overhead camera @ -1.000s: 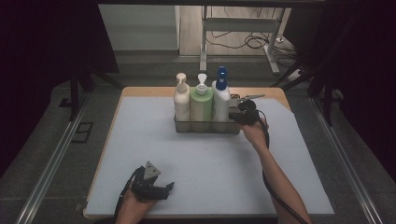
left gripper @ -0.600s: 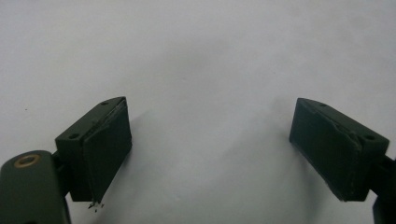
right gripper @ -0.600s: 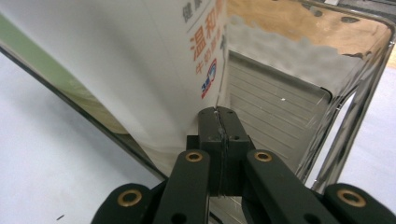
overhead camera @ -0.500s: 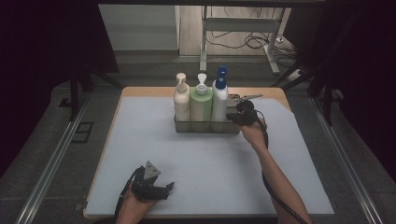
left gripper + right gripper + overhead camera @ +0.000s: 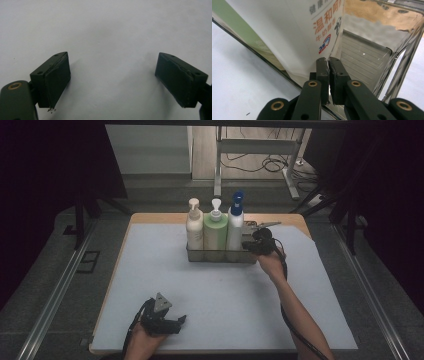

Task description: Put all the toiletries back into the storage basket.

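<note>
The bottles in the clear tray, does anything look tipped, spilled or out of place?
Nothing stands out. The cream bottle, green bottle and white bottle stand upright in a row in the tray, with no spill on the mat. The right gripper is at the tray's right end.

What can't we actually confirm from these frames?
- Right gripper jaws sit almost together at the tray wall; whether they pinch the wall is unclear, since the jaws cover the contact.
- White bottle label: cut off by the top edge in the right gripper view, too small in the high view.
- Green bottle base: hidden behind the tray wall in the high view.
- Left gripper: open over bare table.
</note>
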### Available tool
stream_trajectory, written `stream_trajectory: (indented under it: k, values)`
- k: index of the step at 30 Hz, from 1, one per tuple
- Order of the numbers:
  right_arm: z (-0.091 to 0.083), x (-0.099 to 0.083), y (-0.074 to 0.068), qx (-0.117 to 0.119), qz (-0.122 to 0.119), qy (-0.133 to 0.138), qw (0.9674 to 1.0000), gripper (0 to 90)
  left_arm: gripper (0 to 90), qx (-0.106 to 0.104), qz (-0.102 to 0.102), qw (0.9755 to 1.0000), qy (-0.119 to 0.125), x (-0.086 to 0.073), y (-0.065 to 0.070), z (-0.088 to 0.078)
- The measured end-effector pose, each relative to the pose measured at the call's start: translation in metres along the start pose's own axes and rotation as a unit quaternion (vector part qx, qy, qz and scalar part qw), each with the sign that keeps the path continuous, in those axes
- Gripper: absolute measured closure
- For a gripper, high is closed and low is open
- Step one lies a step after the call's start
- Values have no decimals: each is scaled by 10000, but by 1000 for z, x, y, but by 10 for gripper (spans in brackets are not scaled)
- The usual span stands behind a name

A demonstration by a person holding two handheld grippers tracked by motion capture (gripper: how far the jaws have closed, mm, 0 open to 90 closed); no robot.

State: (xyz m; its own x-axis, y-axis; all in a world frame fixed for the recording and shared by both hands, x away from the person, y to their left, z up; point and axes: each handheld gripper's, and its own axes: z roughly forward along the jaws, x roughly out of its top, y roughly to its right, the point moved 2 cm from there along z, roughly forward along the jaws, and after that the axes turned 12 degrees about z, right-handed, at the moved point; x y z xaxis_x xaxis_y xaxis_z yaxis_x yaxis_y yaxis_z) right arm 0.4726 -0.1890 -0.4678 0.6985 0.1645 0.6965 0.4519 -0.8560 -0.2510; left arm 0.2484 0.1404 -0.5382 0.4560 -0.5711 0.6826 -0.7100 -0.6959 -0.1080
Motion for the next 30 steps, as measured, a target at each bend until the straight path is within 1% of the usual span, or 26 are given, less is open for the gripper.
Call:
stream_trajectory:
  k: [2,3,5,8,13,17,20,27,30]
  values:
    - [-3,1,0,14,21,60,10000,834,129,-1,26,10000,-15,0,0,0]
    - [-5,1,0,21,15,86,10000,827,130,1,3,10000,3,0,0,0]
    - [-9,2,1,65,50,96,9999,803,133,2,28,10000,-13,0,0,0]
    - [-15,2,0,20,-4,162,9999,770,134,4,33,10000,-14,0,0,0]
    - [-24,1,-1,9,-55,211,9998,657,133,20,36,10000,-1,0,1,0]
    - [-31,0,-3,34,-134,224,9997,570,132,21,32,10000,-1,0,1,0]
    - [-36,0,-4,84,-145,217,9996,505,131,21,30,10000,0,0,1,0]
    - [-47,-3,-9,97,-283,219,9993,397,130,12,16,10000,11,0,1,0]
    - [-51,-6,-10,81,-386,199,9990,349,130,11,15,10000,11,0,1,0]
